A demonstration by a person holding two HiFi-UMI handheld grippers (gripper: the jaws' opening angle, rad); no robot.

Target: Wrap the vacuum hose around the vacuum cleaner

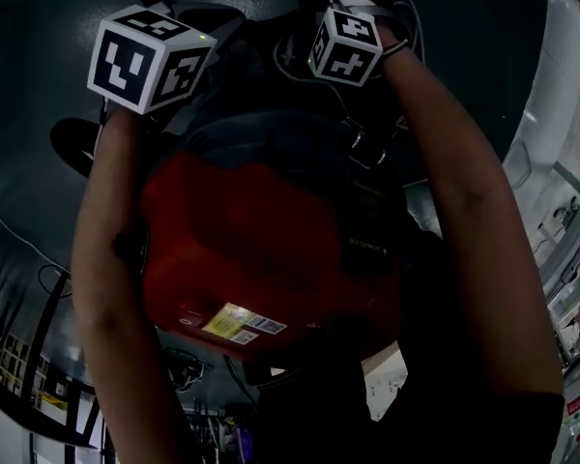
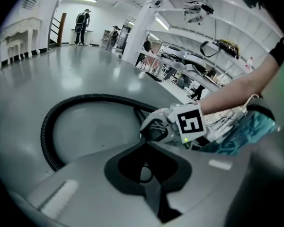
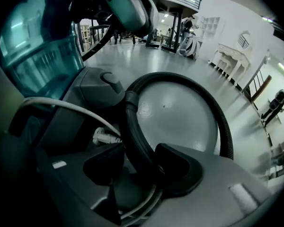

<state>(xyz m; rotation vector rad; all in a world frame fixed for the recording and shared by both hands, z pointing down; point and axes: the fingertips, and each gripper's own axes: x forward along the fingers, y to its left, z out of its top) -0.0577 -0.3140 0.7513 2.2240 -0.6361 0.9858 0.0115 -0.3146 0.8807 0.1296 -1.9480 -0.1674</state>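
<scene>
Straddling the one black hose (image 3: pixel 132 131), right gripper (image 3: pixel 141 167) gapes open; left gripper (image 2: pixel 144 167) closed, empty; yellow sticker (image 1: pixel 244 324) on red vacuum cleaner (image 1: pixel 261 230) unreadable

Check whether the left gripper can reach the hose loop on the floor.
Probably yes: the hose loop lies on the floor ahead of the left gripper, nothing between; its shut jaws must open first.
</scene>
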